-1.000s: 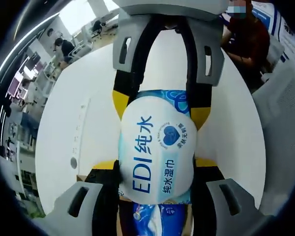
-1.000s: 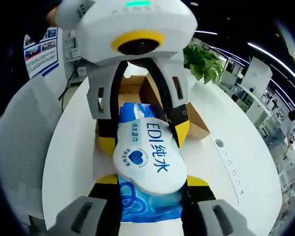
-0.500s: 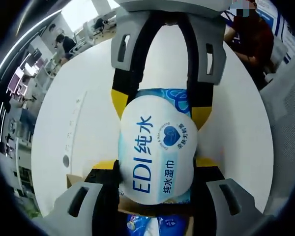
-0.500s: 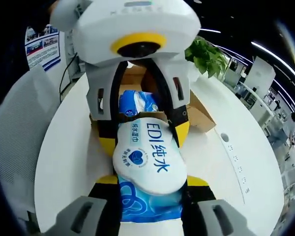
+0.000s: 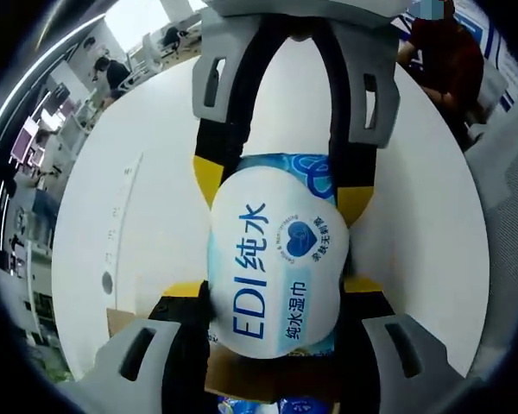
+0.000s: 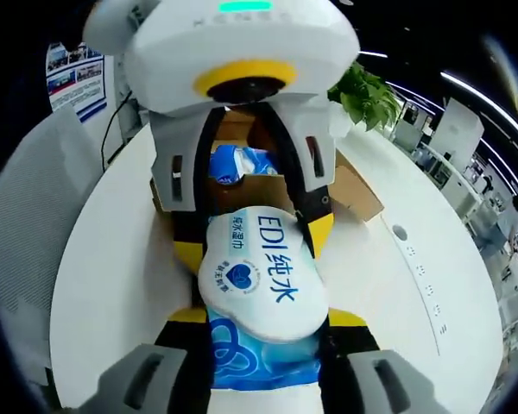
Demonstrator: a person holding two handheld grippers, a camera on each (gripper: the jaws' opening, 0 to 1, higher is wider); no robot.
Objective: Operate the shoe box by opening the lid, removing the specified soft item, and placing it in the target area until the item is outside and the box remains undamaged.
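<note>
Two grippers share one load over a round white table; the table carries the cardboard shoe box, which sits toward the far edge in the right gripper view, its flaps open and another blue-and-white pack lying inside it, so the lid step looks done; in the left gripper view a corner of the box shows low down behind the load, which suggests the load hangs just beyond the box wall, not above the opening; the wet-wipes pack, blue-and-white with a large oval label, is held clear of the table, pinched from opposite ends; the left gripper is closed on its near end in its own view, and the right gripper reaches in from above to clamp the far end; the right gripper view shows the same hold mirrored, its own tongs narrowed onto the pack and the left gripper coming in from the top; holding a soft pack at both ends probably keeps it from sagging or folding as it is carried; what remains, by my judgement, is setting it down on bare tabletop well apart from the box.
</note>
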